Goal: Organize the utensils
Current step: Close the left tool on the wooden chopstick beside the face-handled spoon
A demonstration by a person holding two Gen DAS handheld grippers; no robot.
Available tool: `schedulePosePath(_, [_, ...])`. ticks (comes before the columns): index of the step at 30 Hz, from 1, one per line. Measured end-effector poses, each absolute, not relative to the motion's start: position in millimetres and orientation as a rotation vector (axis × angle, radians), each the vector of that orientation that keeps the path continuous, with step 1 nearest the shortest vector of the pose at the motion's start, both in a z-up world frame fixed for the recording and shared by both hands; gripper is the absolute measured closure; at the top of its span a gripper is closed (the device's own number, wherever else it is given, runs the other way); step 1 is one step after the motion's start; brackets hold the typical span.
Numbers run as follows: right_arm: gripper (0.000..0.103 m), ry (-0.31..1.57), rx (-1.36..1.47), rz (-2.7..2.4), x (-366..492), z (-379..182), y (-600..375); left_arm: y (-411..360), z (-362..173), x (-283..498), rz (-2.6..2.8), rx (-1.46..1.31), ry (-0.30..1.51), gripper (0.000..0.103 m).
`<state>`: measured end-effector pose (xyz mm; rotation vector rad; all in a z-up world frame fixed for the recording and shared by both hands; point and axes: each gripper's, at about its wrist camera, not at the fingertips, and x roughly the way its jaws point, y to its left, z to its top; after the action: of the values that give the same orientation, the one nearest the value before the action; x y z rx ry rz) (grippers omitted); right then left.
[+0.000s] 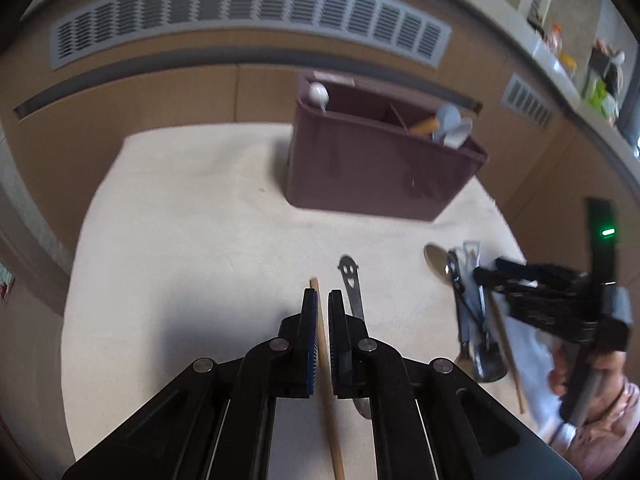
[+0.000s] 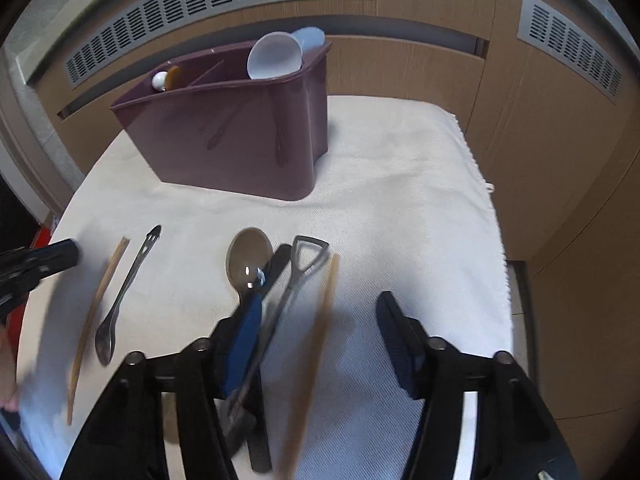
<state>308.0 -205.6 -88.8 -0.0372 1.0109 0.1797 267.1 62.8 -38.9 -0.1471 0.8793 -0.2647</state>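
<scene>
Left gripper (image 1: 323, 312) pinches a chopstick (image 1: 326, 380); right gripper (image 2: 320, 328) gapes over cutlery (purple caddy (image 2: 240, 136) behind).

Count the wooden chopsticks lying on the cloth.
2. One chopstick lies at the left beside the smiley-handled spoon, between the left gripper's jaws. The other chopstick lies right of the utensil pile, between the right gripper's open jaws. The caddy may hide more.

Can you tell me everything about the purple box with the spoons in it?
The purple box is a dark plum, smooth and shiny, plastic-looking holder, standing upright on the white cloth near the wooden wall. Its top is open and thin walls divide it into compartments. Pale spoon-like utensils stick out at one end; a small white round-ended piece and something orange-brown poke out at the other. Neither gripper touches it.
</scene>
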Motion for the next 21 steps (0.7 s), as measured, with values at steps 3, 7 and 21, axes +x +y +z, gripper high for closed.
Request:
schedulePosePath(3, [0.069, 0.999, -0.038, 0.147, 323, -99, -195, 68, -32, 258, -0.261, -0.163, 0.837, 0.098])
schedulePosePath(7, [0.084, 1.025, -0.027, 0.2, 328, -95, -185, 62, -39, 258, -0.272, -0.155, 0.863, 0.098])
schedulePosePath(21, [0.085, 0.837, -0.023, 0.342, 267, -22, -186, 49, -79, 265, -0.293, -0.173, 1.045, 0.067])
